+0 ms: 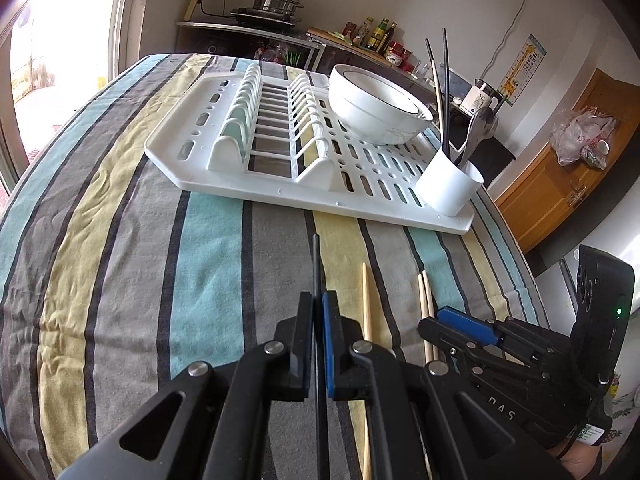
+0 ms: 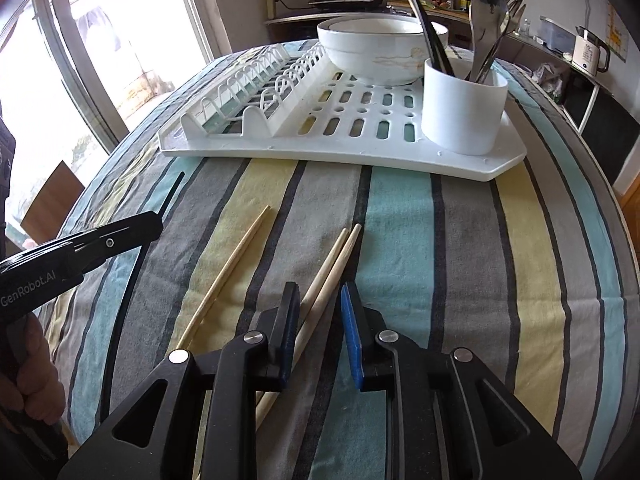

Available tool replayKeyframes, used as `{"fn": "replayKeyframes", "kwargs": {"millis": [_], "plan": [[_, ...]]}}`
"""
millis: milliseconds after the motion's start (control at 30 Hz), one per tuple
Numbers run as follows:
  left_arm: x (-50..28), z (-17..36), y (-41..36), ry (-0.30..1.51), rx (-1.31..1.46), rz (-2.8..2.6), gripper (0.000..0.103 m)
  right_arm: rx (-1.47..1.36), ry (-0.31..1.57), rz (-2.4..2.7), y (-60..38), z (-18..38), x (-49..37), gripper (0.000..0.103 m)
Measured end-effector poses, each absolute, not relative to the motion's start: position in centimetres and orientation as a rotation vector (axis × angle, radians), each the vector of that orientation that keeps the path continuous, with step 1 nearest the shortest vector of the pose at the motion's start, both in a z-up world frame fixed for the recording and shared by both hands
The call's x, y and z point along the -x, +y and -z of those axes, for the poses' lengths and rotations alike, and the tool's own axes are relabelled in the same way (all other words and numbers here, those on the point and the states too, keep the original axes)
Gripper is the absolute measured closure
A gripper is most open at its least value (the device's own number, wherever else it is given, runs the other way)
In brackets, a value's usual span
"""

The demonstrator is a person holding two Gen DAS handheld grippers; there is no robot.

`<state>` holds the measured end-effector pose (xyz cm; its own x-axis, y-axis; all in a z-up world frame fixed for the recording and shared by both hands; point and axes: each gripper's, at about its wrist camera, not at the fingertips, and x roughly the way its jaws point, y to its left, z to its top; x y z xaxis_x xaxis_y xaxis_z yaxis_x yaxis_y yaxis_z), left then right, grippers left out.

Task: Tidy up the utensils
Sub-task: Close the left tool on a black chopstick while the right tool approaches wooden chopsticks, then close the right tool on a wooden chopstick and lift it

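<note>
My left gripper (image 1: 319, 300) is shut on a thin black chopstick (image 1: 316, 256) that pokes forward over the striped cloth. In the right wrist view this left gripper (image 2: 157, 219) sits at the left with the black chopstick (image 2: 174, 190) in it. My right gripper (image 2: 320, 300) stands open low over the cloth, a pair of wooden chopsticks (image 2: 340, 252) lying between its fingers with a gap to the blue pad (image 2: 352, 332). A single wooden chopstick (image 2: 236, 260) lies to their left. The white utensil cup (image 2: 460, 116) holds black chopsticks and a metal spoon (image 2: 486, 12).
A white dish rack (image 1: 280, 194) lies across the far side of the table, with stacked white bowls (image 1: 372, 116) on it and the cup (image 1: 448, 188) at its right corner. The right gripper (image 1: 436, 322) works close beside the left. Counters with a steamer pot stand behind.
</note>
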<state>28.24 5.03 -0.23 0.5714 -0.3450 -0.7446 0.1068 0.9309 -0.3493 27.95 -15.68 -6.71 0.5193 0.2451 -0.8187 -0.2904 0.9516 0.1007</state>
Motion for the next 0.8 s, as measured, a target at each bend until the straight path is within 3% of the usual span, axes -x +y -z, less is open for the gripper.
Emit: {"fn": "replayKeyframes", "kwargs": {"millis": [200, 600, 800], "plan": [[-28.0, 0.2, 5.7, 0.921, 0.295, 0.281, 0.098, 0.034, 0.984, -0.313, -16.6, 6.8, -27.8, 0.081], [-28.0, 0.2, 6.0, 0.920, 0.311, 0.290, 0.098, -0.002, 0.978, -0.414, -16.2, 6.7, -27.7, 0.095], [-28.0, 0.2, 6.2, 0.920, 0.314, 0.287, 0.098, 0.002, 0.959, -0.462, -15.9, 6.4, -27.4, 0.097]]}}
